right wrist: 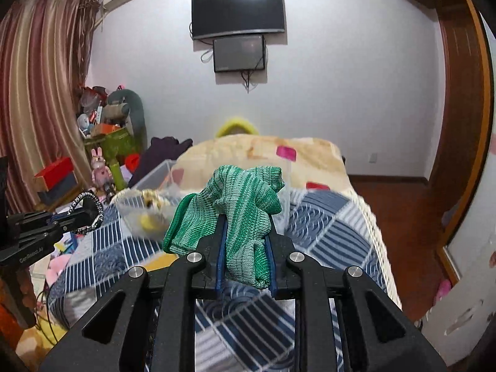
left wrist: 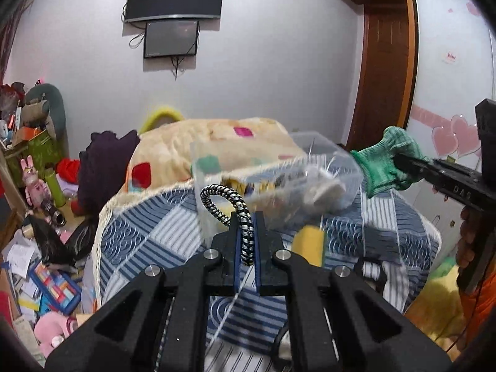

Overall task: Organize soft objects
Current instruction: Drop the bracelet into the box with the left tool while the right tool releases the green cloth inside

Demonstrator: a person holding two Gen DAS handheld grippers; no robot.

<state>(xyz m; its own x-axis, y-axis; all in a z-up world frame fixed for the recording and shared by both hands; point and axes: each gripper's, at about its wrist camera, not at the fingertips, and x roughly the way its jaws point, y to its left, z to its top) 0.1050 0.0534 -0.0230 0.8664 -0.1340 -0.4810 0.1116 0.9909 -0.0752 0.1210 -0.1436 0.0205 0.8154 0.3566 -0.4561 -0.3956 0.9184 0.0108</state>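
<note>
My left gripper [left wrist: 246, 217] is shut on a black-and-white braided cord [left wrist: 229, 200] that loops up and left from the jaws, held above the bed. The cord and left gripper also show in the right wrist view [right wrist: 88, 209]. My right gripper [right wrist: 245, 217] is shut on a green knitted glove [right wrist: 238, 204], bunched between the jaws; it shows at the right in the left wrist view [left wrist: 387, 161]. A clear plastic box [left wrist: 279, 173] with several small items sits on the bed ahead of both grippers, blurred in the right wrist view [right wrist: 155, 192].
The bed has a blue-and-white patterned cover [left wrist: 148, 232] and a cream blanket with coloured patches [left wrist: 198, 142]. A yellow sponge [left wrist: 308, 245] lies on the cover. Toys and clutter [left wrist: 40, 186] fill the floor at left. A wardrobe [left wrist: 449, 62] stands at right.
</note>
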